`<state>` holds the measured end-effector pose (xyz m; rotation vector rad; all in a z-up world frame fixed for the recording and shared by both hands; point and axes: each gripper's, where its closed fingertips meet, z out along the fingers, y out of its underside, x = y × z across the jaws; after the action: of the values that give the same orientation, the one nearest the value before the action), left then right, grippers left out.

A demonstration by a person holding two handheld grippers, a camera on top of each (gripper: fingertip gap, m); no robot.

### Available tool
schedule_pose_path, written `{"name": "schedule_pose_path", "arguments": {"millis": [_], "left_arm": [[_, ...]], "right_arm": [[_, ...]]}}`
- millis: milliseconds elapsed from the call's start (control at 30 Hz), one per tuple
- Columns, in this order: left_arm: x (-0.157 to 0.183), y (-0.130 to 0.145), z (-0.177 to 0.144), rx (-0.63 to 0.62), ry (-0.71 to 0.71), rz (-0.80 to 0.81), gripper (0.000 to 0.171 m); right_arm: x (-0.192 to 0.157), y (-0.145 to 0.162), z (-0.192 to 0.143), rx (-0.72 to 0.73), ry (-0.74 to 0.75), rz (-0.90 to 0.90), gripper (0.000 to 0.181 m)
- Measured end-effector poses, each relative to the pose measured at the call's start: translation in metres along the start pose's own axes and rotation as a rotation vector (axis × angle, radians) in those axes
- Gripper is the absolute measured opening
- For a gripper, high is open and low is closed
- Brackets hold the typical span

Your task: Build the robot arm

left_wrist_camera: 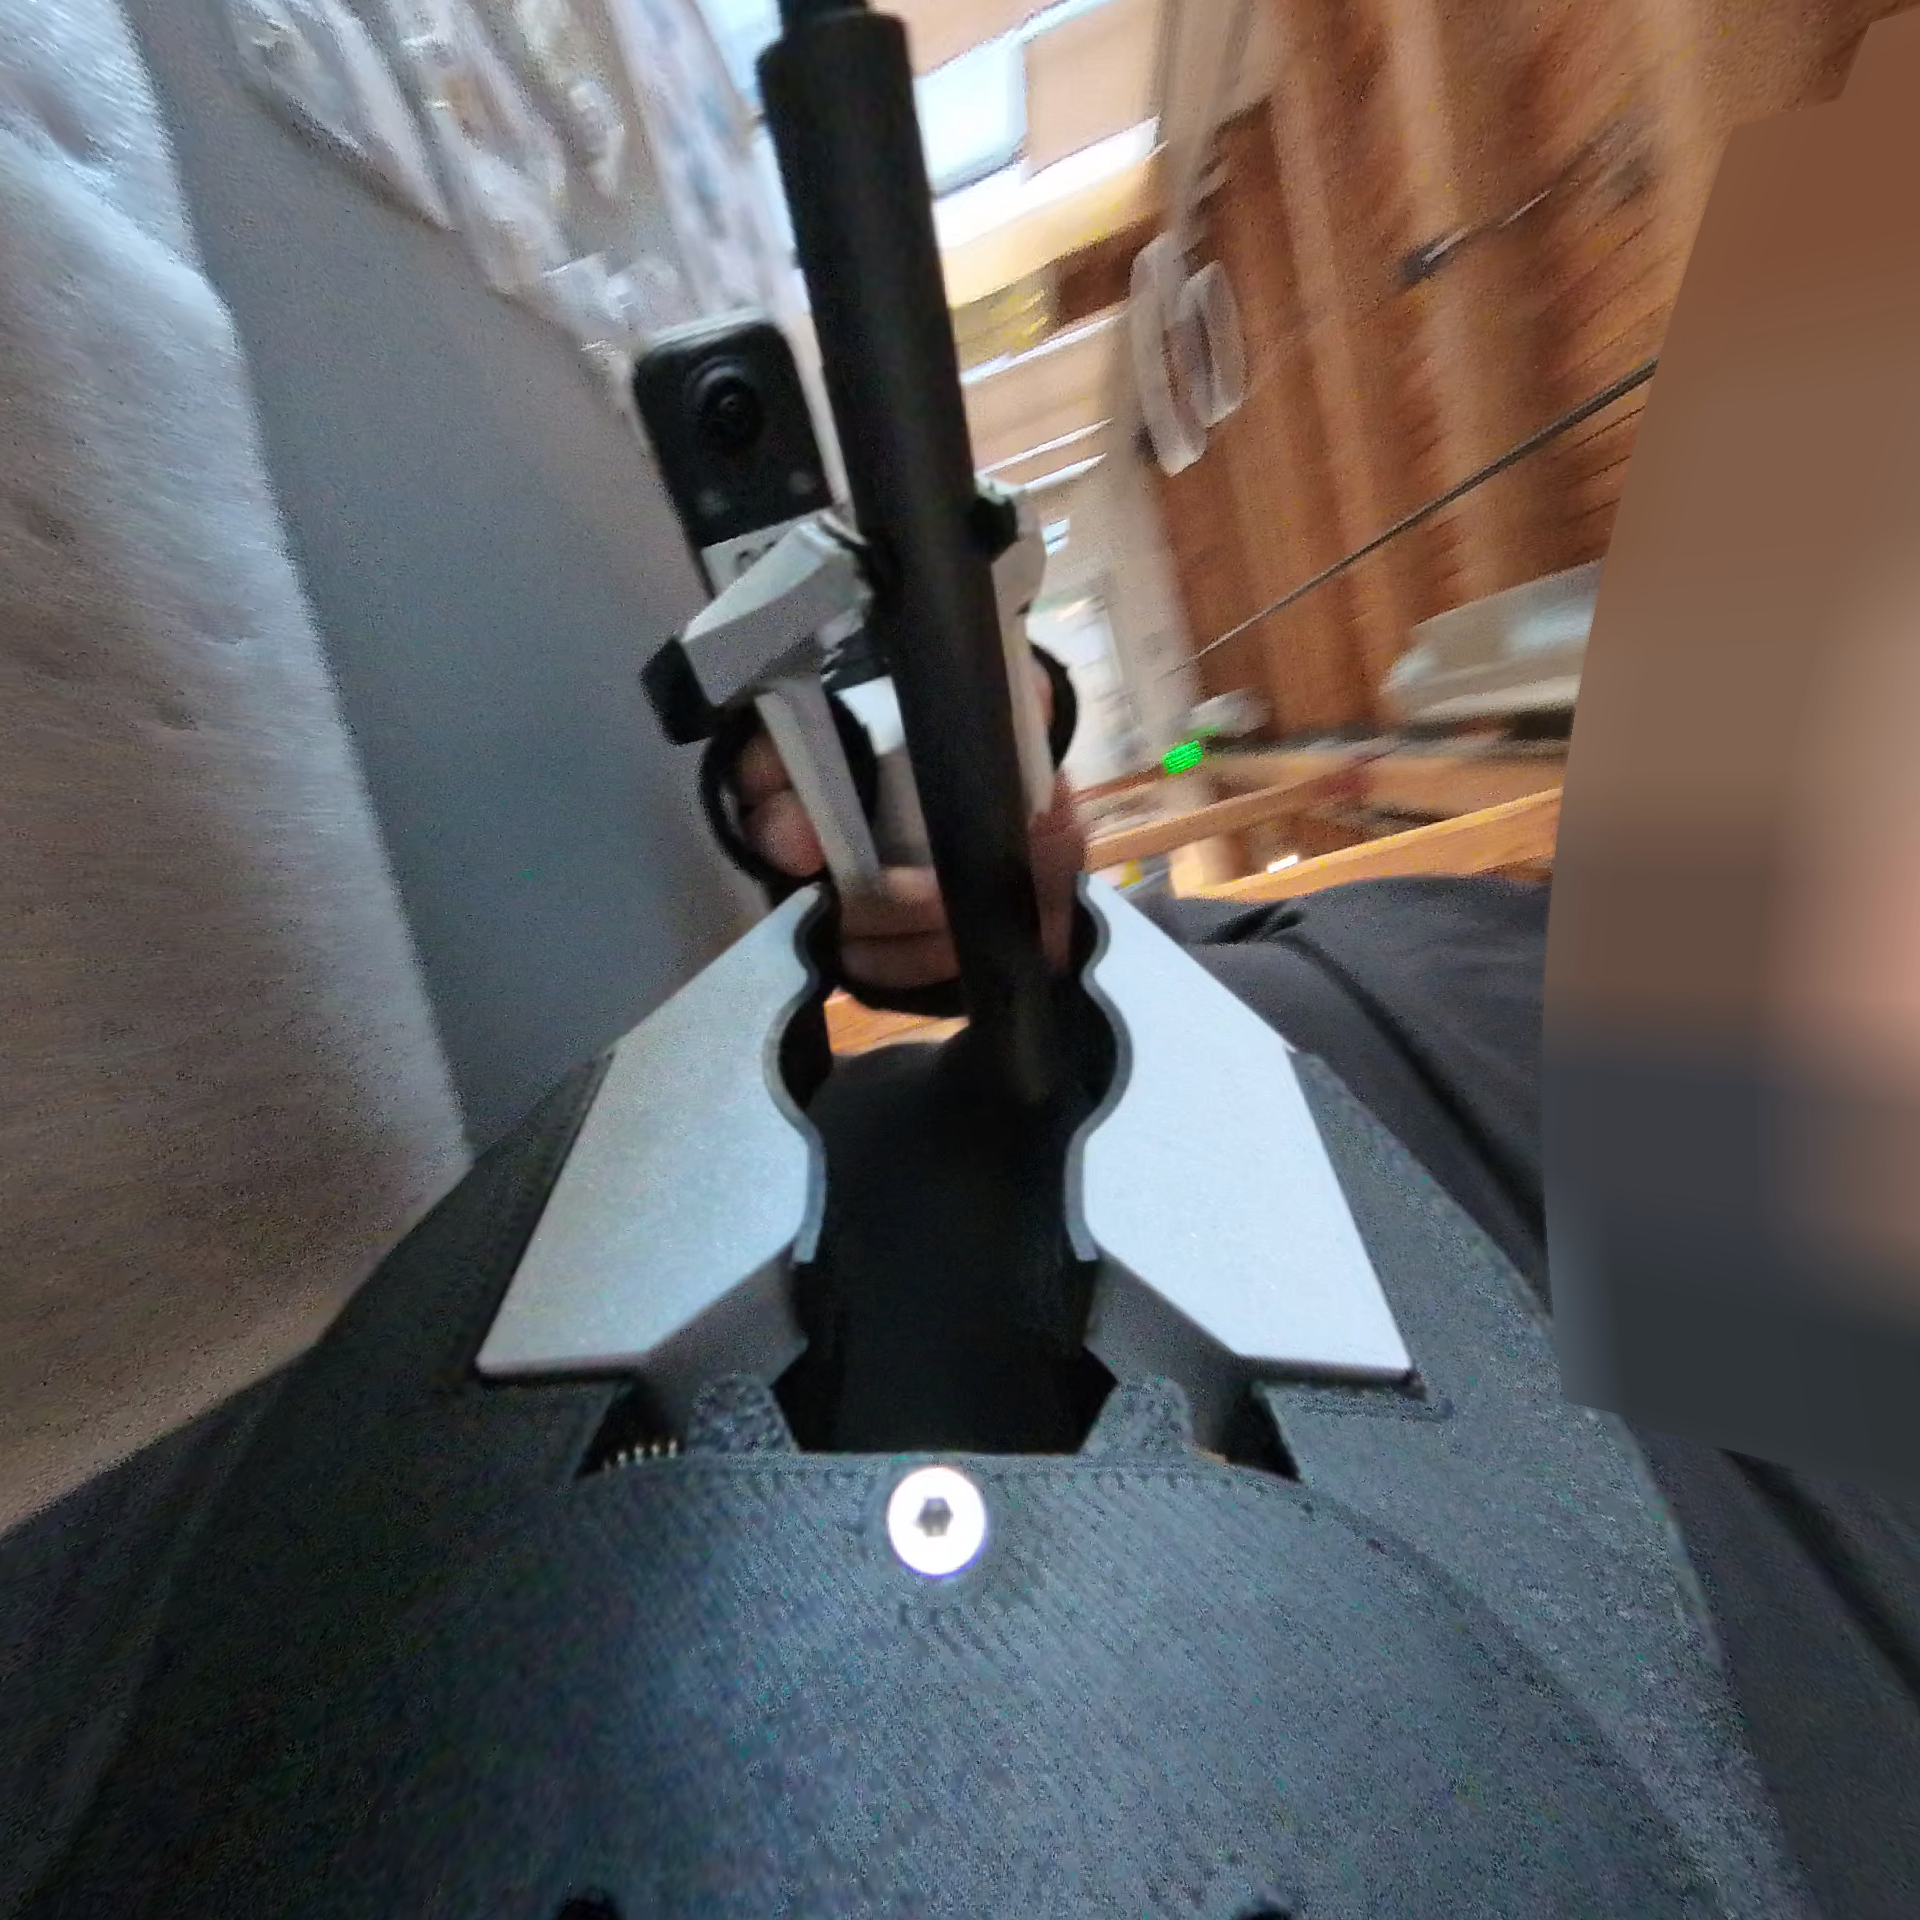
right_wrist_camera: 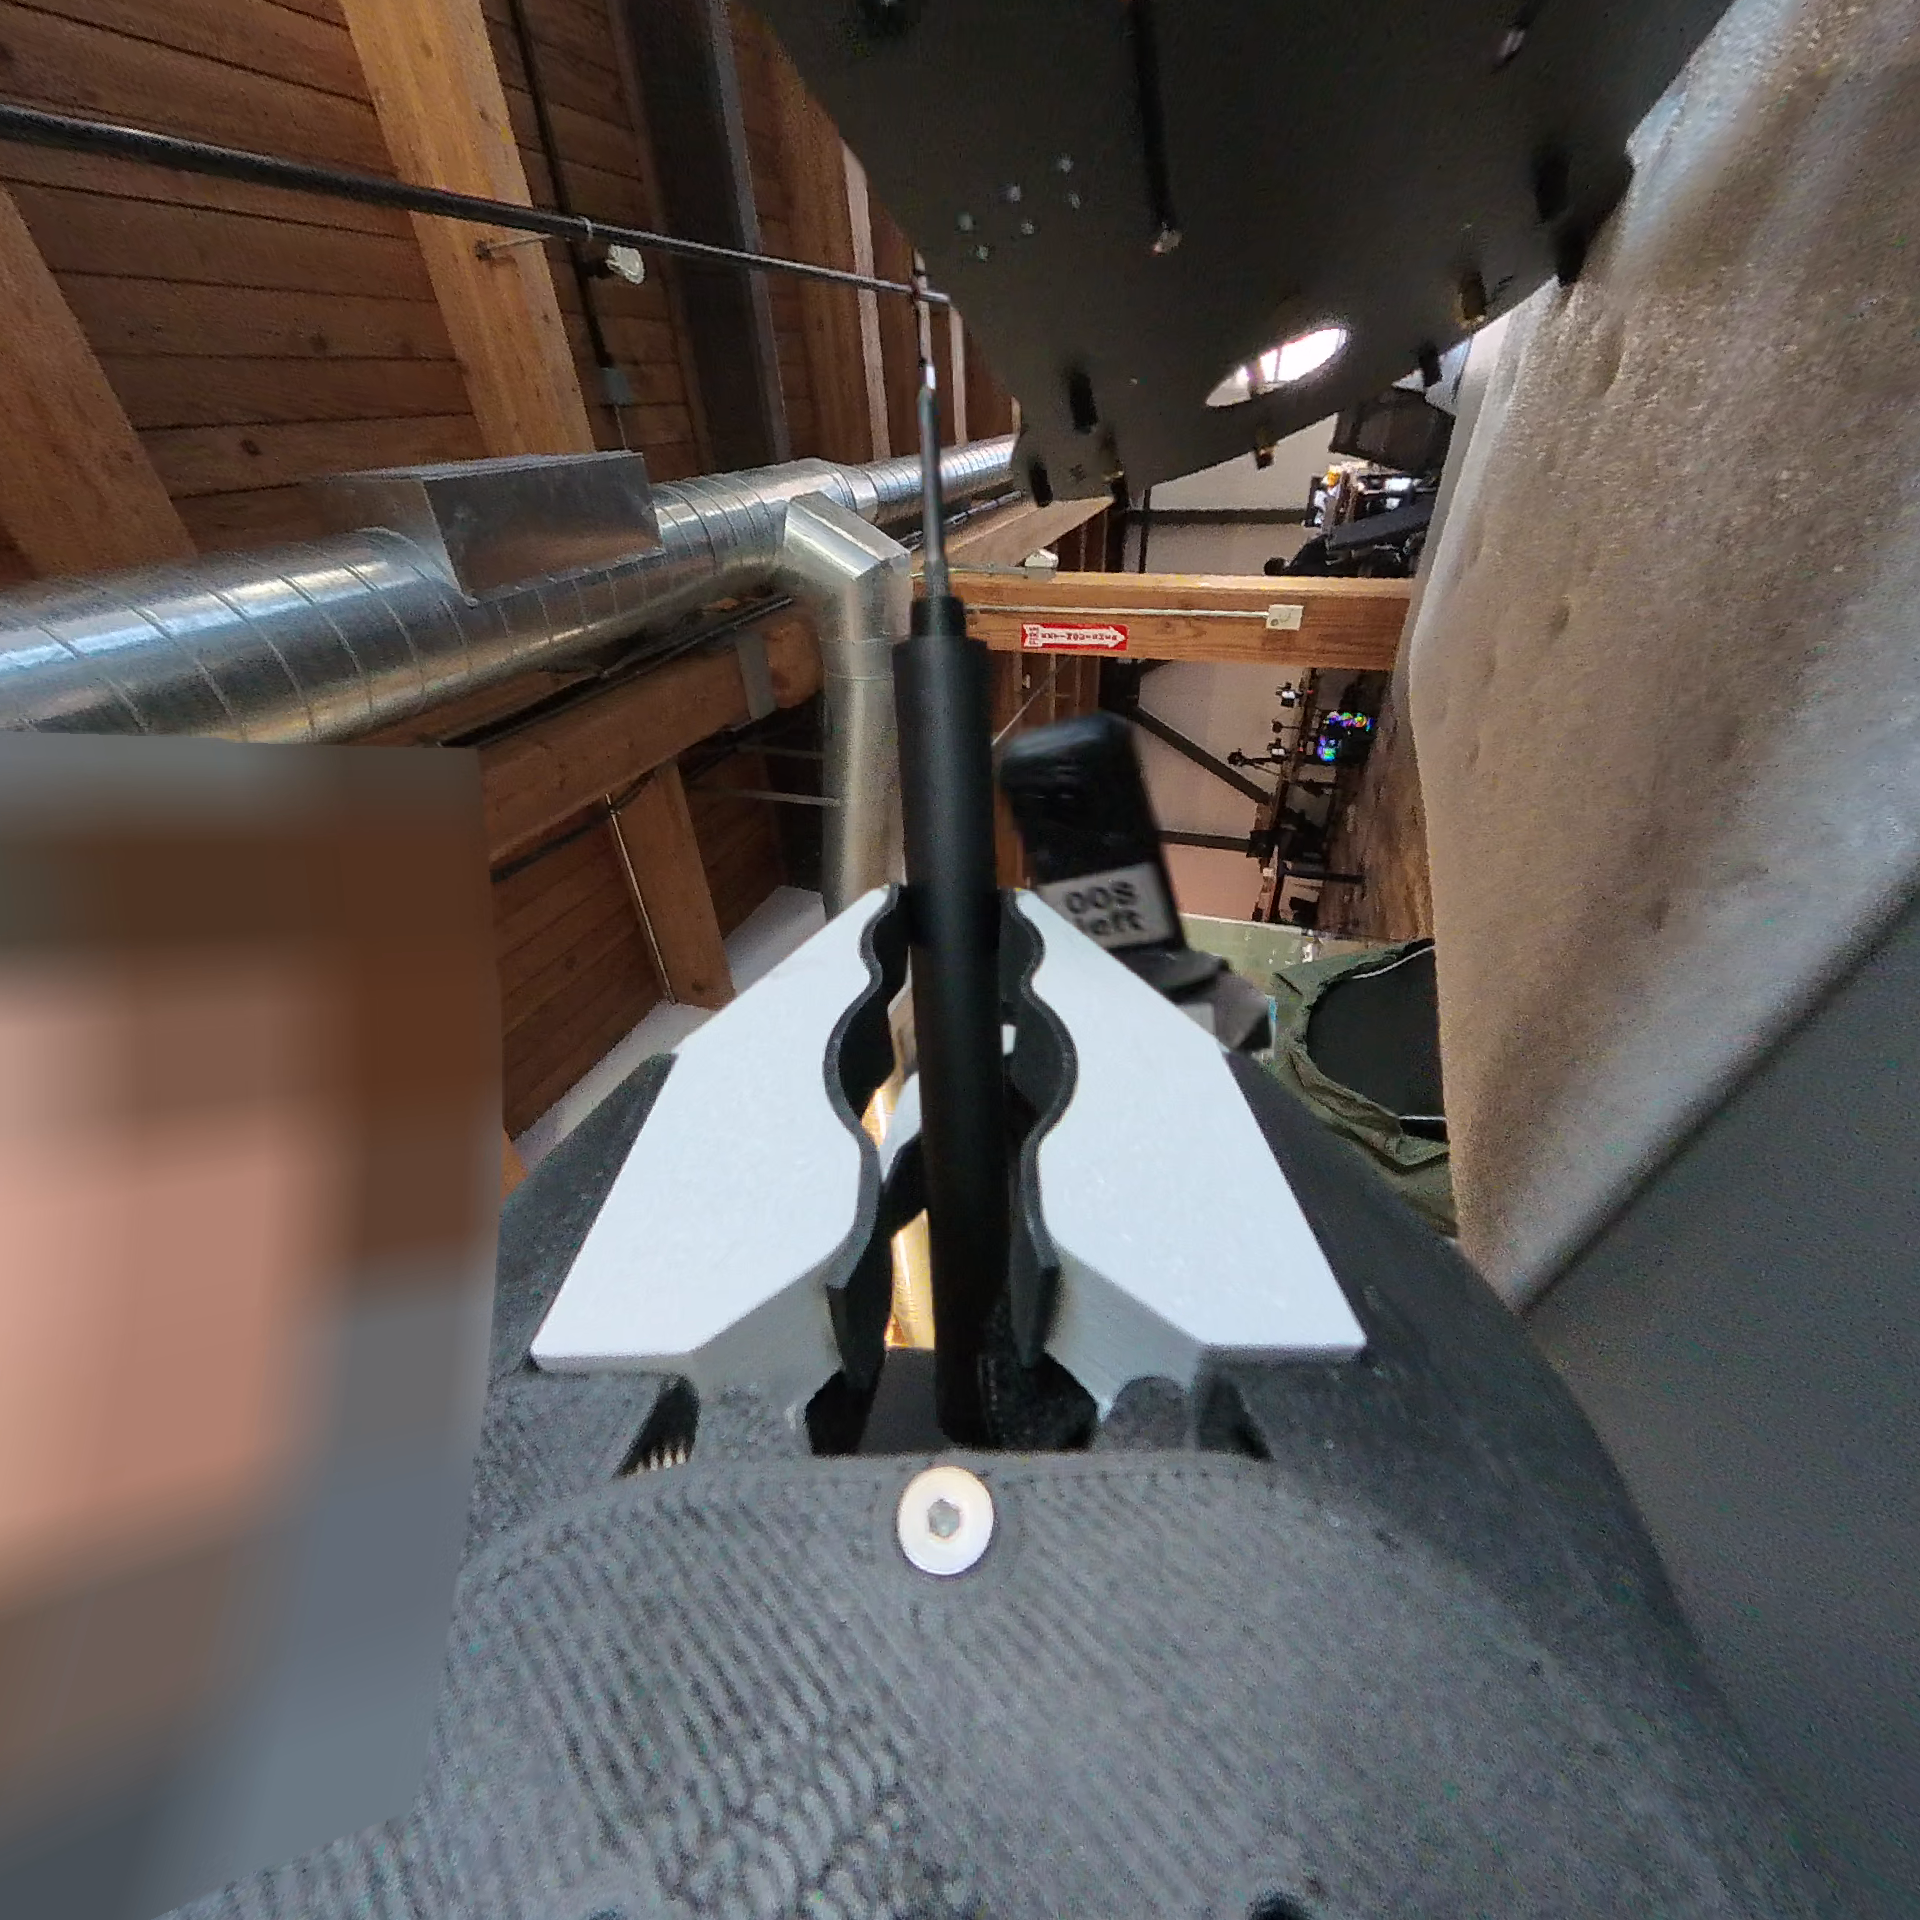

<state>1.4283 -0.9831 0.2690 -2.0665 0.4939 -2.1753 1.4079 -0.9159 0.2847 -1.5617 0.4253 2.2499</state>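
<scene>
Black rod (right_wrist_camera: pixel 951 997) stands clamped between right gripper (right_wrist_camera: pixel 951 940) fingers.

Two handheld tools, black printed bodies, pale grey fingers.

Left tool (left_wrist_camera: pixel 951 997) and right tool (right_wrist_camera: pixel 951 997) alike: textured black housing, wavy black-lined inner finger edges, one silver hex screw (left_wrist_camera: pixel 935 1522) centred just behind the fingers; white label on the left tool's black handle.

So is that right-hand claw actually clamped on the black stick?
Yes, shut: the right gripper has both white fingers pressed against the black rod.
</scene>
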Motion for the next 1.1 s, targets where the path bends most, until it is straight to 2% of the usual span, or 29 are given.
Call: {"name": "schedule_pose_path", "arguments": {"millis": [100,200,300,400,500,600,900,1000,1100], "left_arm": [[0.005,-0.003,0.003,0.068,0.156,-0.091,0.033],[0.006,-0.001,0.009,0.053,0.207,-0.114,0.035],[-0.013,0.002,0.012,0.020,0.086,-0.079,0.016],[-0.026,0.004,0.012,-0.009,-0.003,-0.090,0.016],[-0.039,0.006,0.010,-0.020,-0.079,-0.100,0.016],[-0.041,0.003,0.010,-0.006,-0.067,-0.135,0.016],[-0.046,0.000,0.010,0.013,-0.076,-0.155,0.016],[-0.043,-0.002,0.011,0.022,-0.043,-0.170,0.017],[-0.044,-0.004,0.011,0.036,-0.032,-0.183,0.017]], "right_arm": [[0.001,-0.008,-0.003,0.030,0.020,-0.043,0.015],[0.007,-0.013,-0.007,0.036,0.062,-0.091,0.015],[0.012,-0.015,-0.011,0.040,0.073,-0.106,0.016],[0.021,-0.018,-0.017,0.032,0.099,-0.137,0.015],[0.029,-0.018,-0.019,-0.005,0.131,-0.180,0.026],[0.027,-0.019,-0.017,-0.022,0.122,-0.196,0.035],[0.037,-0.024,-0.019,-0.051,0.161,-0.220,0.024],[0.039,-0.025,-0.019,-0.060,0.166,-0.229,0.016],[0.040,-0.027,-0.018,-0.064,0.173,-0.223,0.016]]}}
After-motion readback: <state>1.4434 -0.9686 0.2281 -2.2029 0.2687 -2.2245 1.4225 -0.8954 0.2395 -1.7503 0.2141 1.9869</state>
